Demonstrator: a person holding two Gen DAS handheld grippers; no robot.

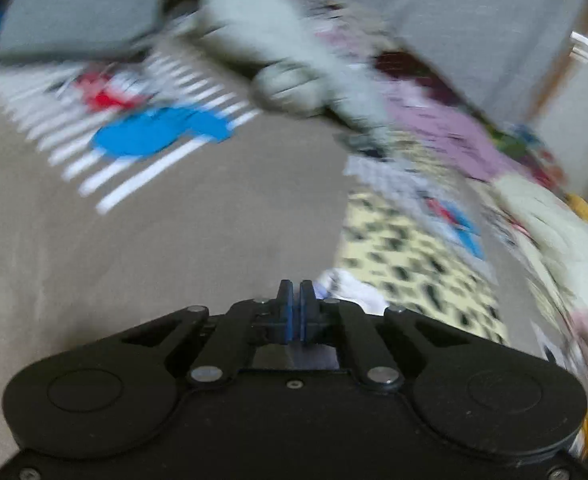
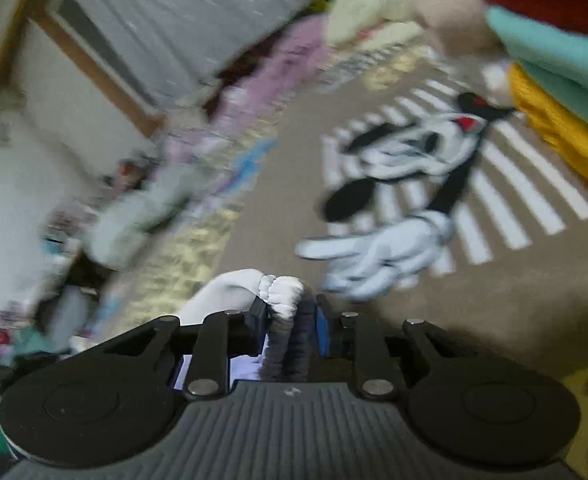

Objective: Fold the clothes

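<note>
1. While both views are smeared by motion, you can see your left gripper with its blue-padded fingers pressed together; a scrap of white cloth shows just beyond the tips, but you cannot tell whether it is caught between them.
2. Your right gripper is clamped on a bunched roll of grey and white fabric, which fills the gap between its fingers.
3. Ahead of both grippers a tan shirt lies flat, with white stripes and a cartoon print.
4. A folded stack of clothes, red, teal and yellow, sits at its far right corner in the right view.
5. A patterned yellow sheet lies beside the shirt.
</note>
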